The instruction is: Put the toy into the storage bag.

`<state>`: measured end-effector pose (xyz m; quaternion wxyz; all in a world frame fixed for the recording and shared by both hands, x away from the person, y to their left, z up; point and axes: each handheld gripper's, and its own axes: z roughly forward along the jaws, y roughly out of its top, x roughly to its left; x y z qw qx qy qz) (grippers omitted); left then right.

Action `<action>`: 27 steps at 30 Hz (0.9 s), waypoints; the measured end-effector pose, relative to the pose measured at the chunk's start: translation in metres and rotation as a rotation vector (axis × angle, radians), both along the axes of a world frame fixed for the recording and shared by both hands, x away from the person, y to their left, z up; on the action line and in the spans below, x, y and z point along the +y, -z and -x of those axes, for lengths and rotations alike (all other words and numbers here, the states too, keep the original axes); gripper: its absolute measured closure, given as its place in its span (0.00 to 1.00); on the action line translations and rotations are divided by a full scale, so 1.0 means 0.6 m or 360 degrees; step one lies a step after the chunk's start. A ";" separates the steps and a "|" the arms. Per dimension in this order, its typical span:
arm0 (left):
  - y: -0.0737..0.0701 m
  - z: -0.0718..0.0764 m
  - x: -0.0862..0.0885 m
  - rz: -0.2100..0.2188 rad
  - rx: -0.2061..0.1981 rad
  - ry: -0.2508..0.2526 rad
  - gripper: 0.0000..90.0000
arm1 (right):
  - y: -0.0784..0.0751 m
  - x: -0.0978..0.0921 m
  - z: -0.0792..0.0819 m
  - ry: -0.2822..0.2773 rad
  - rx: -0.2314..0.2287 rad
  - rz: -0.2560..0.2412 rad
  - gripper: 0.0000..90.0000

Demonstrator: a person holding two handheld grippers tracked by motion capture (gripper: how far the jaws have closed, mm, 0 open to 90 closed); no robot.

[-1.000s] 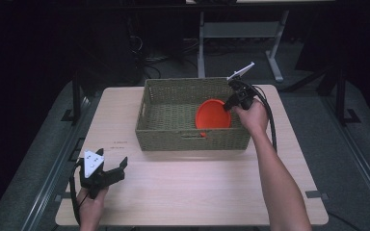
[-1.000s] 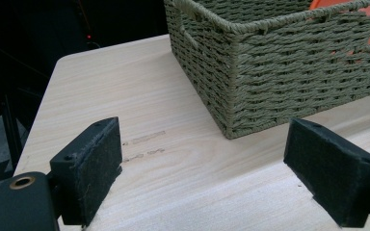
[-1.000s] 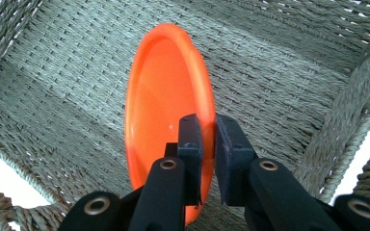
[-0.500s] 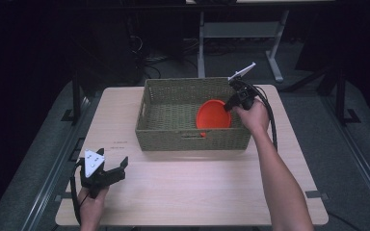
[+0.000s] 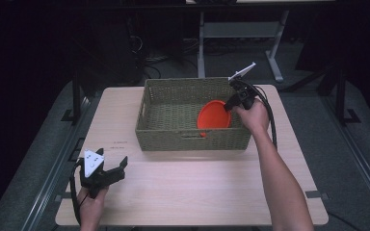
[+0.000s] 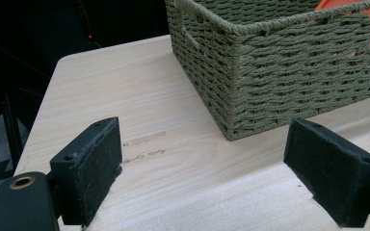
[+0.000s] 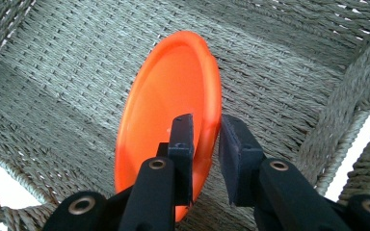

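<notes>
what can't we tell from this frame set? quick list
- Orange plate: high view, its lower edge is hidden behind the basket's near wall; whether it rests on the basket floor is unclear.
- Right gripper: right gripper view, the plate rim sits between its jaws, but actual pad contact is not resolvable.
- Left gripper view: basket cut off by top and right edges.
- Table marks: too faint to identify.

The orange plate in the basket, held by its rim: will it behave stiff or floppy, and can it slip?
The plate looks thin and light, probably plastic, and keeps its shape though the right tongs pinch only its rim, so likely stiff. Its smooth surface could slip, and it might swing on so small a grip.
</notes>
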<state>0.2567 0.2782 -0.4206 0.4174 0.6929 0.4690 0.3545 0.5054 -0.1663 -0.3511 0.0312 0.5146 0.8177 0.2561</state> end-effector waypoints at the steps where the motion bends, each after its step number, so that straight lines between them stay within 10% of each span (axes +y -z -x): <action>1: 0.000 0.000 0.000 0.0000 0.0001 0.0000 0.14 | 0.000 0.000 0.000 -0.0004 -0.0004 0.0002 0.82; 27: -0.001 0.004 0.001 -0.0006 -0.0008 0.0004 0.14 | -0.024 0.011 0.020 -0.0094 -0.0072 -0.0069 0.73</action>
